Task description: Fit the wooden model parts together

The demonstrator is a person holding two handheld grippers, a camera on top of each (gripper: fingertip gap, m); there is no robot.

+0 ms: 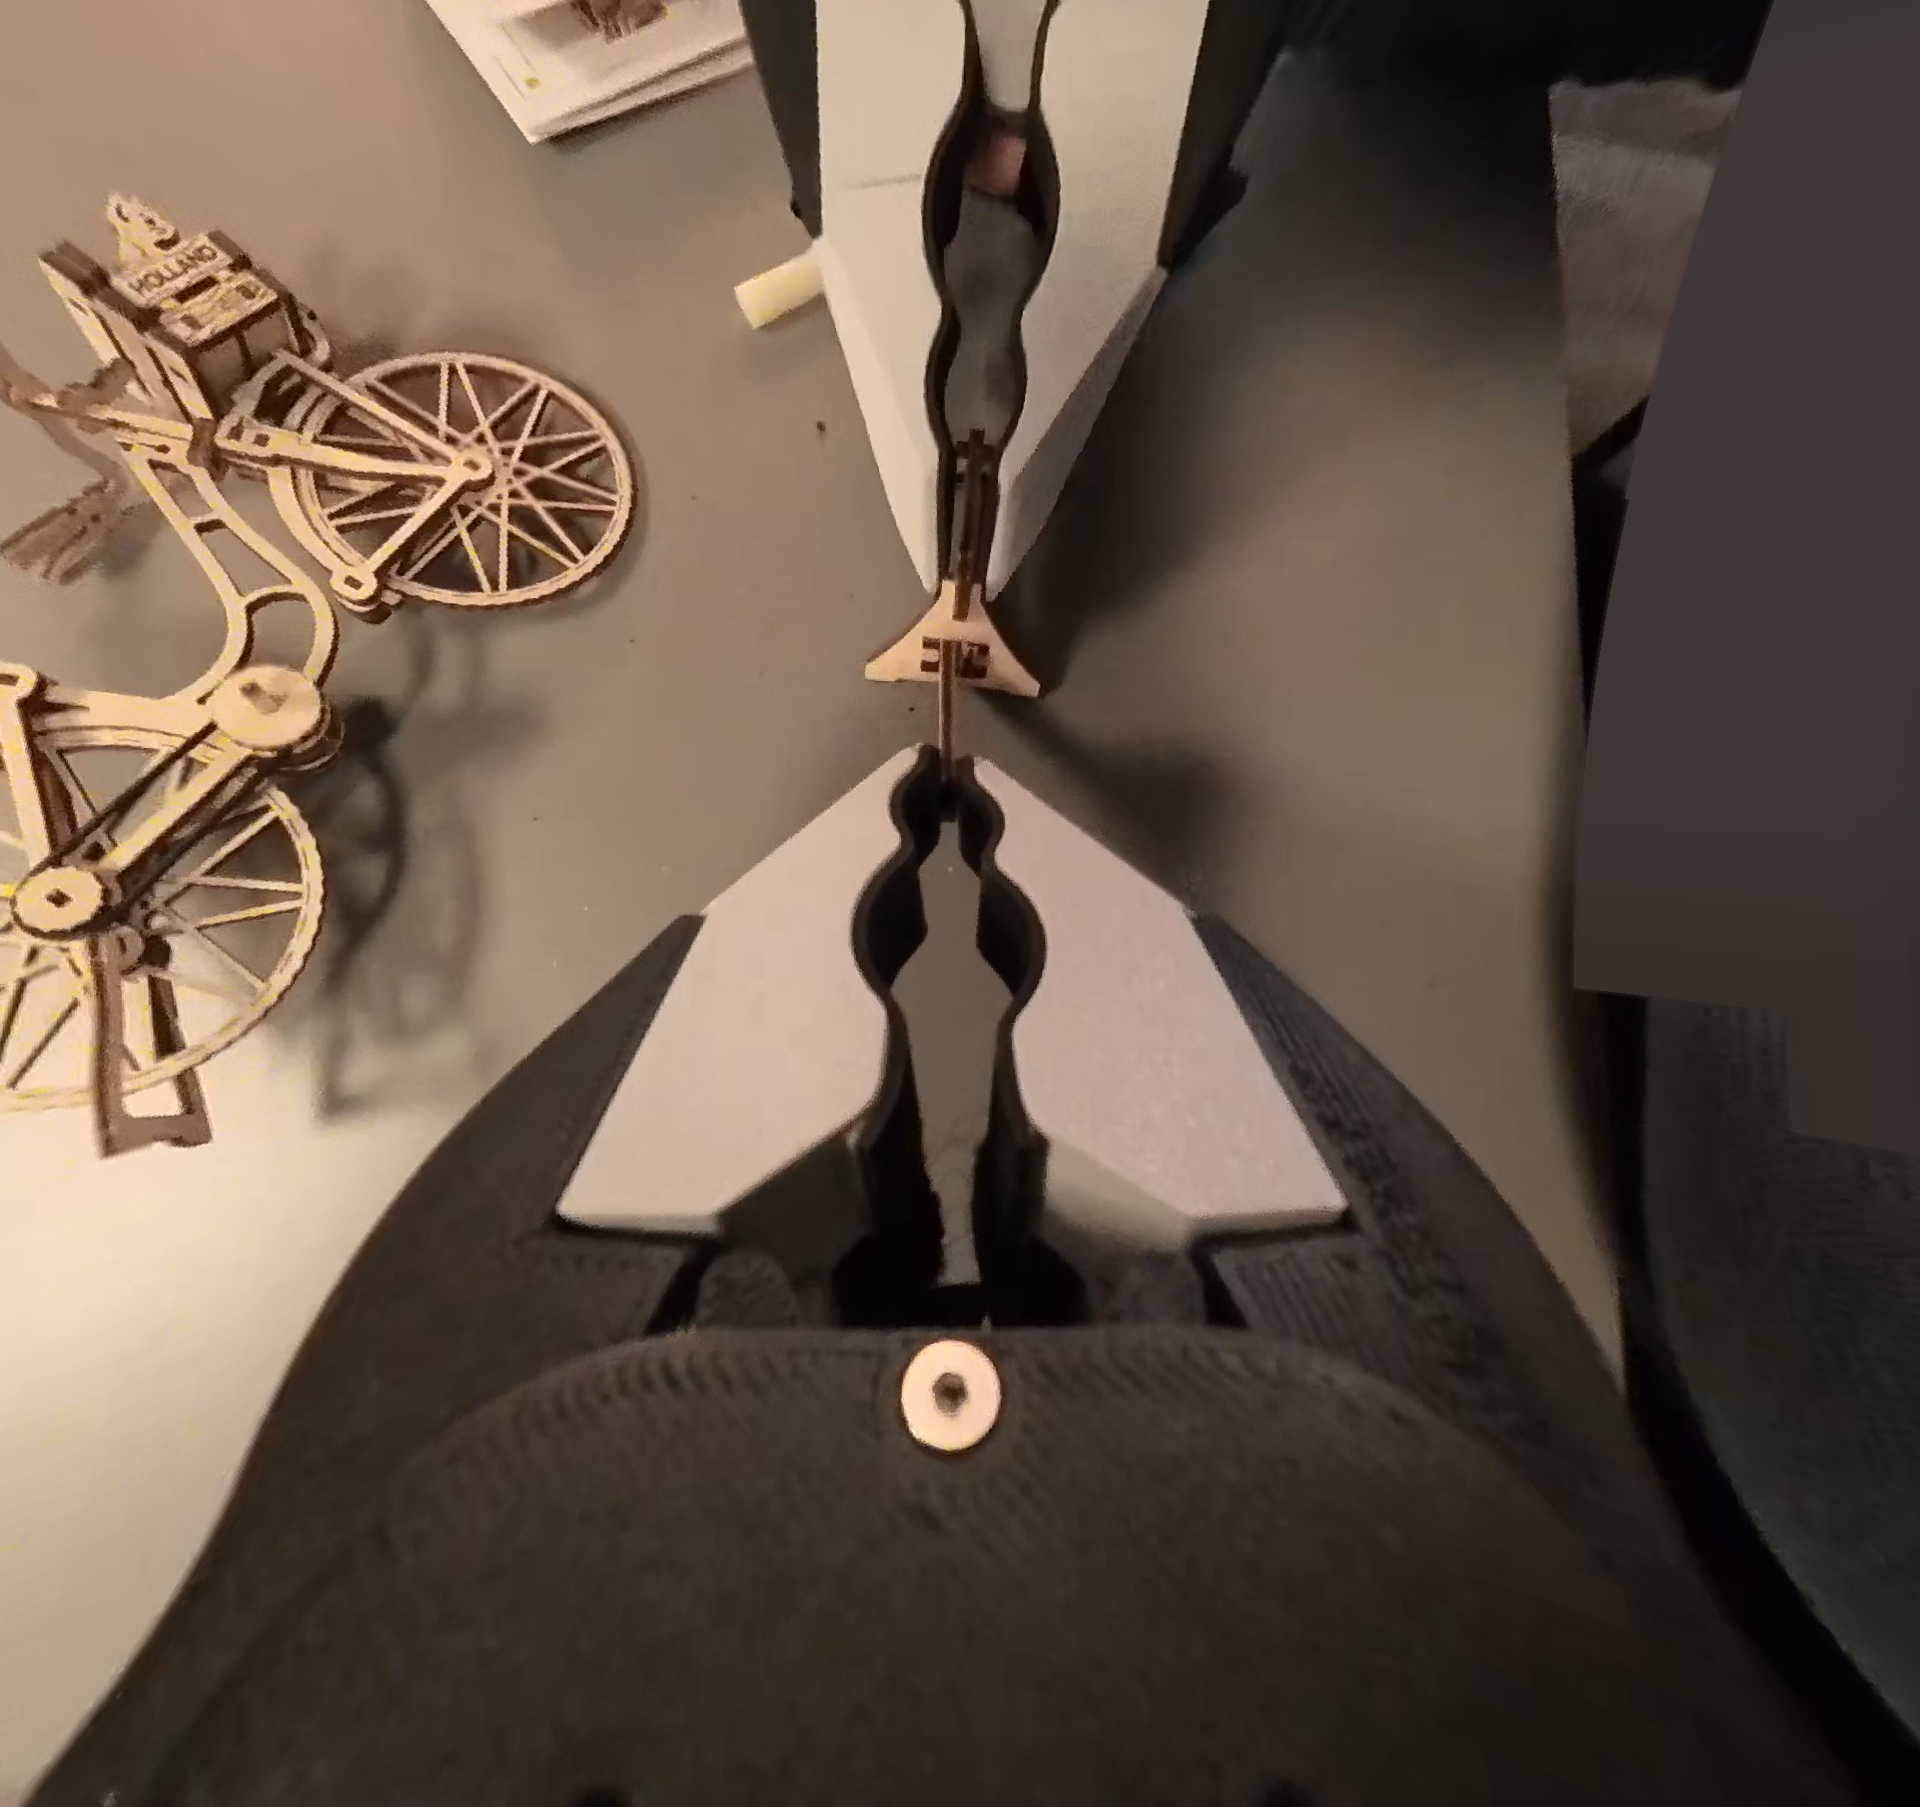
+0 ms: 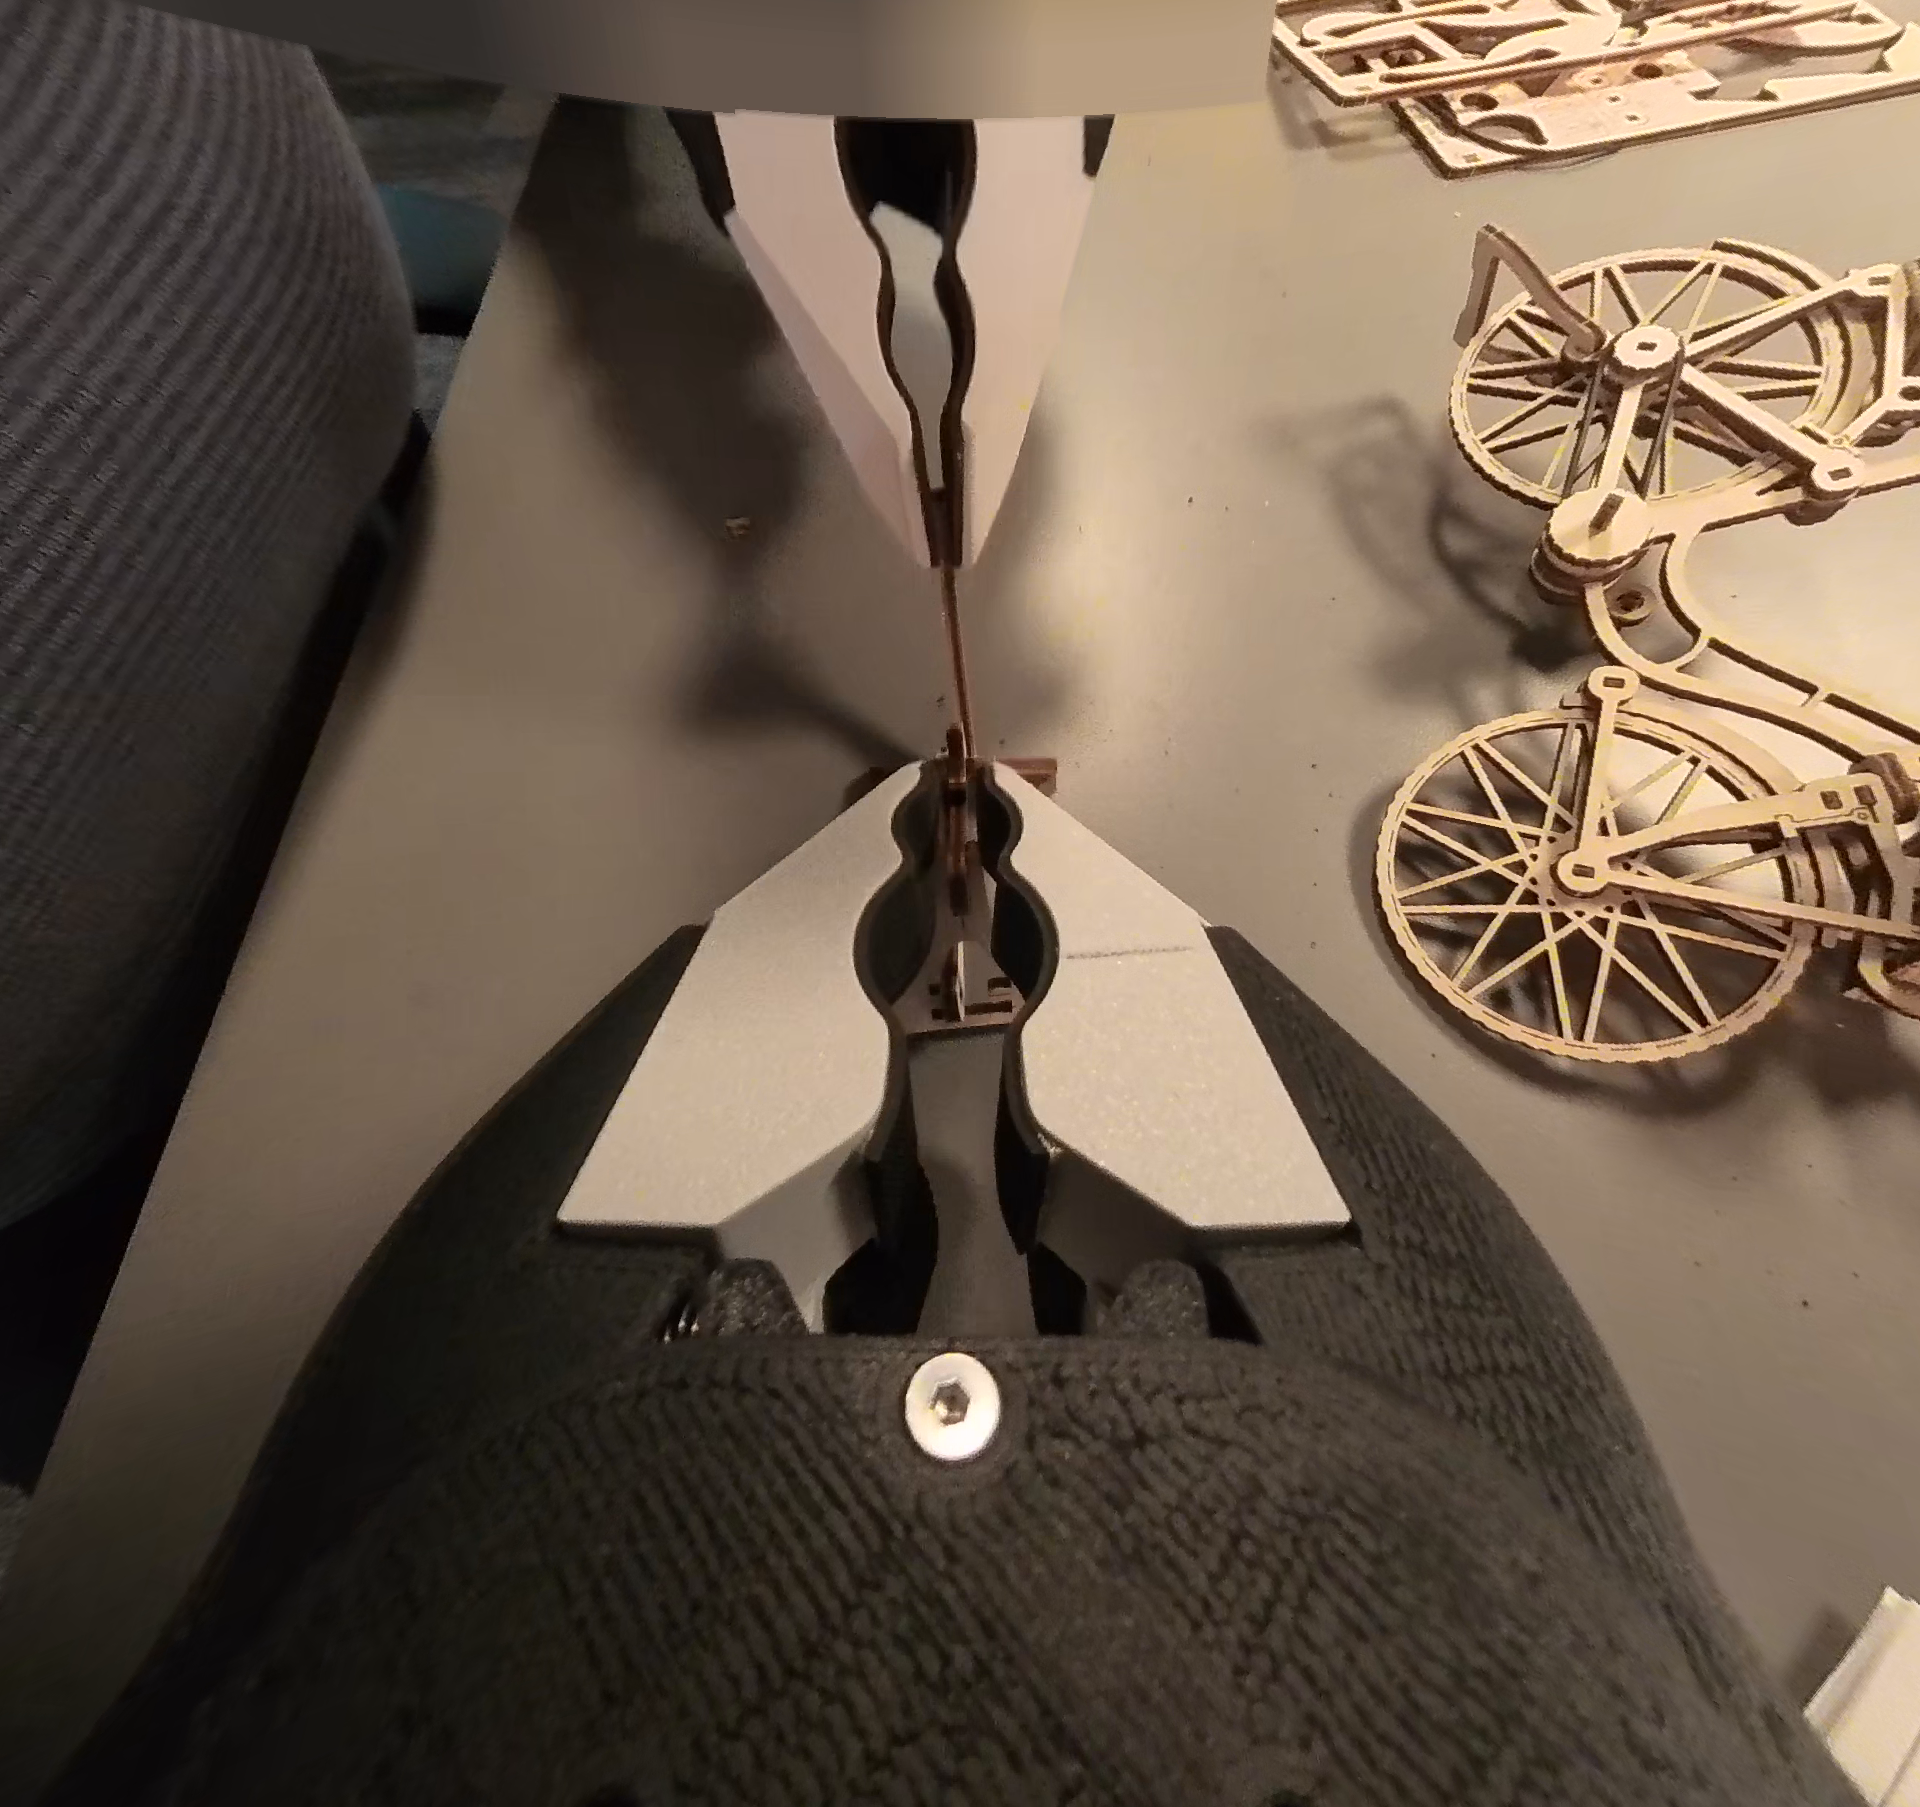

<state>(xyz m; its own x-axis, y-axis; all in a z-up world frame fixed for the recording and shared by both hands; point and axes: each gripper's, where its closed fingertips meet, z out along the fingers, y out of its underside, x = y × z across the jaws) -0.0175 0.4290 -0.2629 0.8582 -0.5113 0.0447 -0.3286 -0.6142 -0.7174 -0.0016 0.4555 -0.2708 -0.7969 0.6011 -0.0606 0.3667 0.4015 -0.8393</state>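
Left gripper (image 1: 943, 765) pinches thin wooden strip (image 1: 945, 713) edge-on; right gripper (image 2: 961, 770) clamps slotted wooden part (image 1: 951, 651). Tip-to-tip above surface (image 1: 675, 718), aligning strip with slot, probably partly seated.

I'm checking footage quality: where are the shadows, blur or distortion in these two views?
Left wrist view: wooden bicycle slightly blurred, dark shadow beside it, table edge bowed by the wide lens. Right wrist view: sharper; bicycle casts a shadow leftward; smoothed patch across the top.
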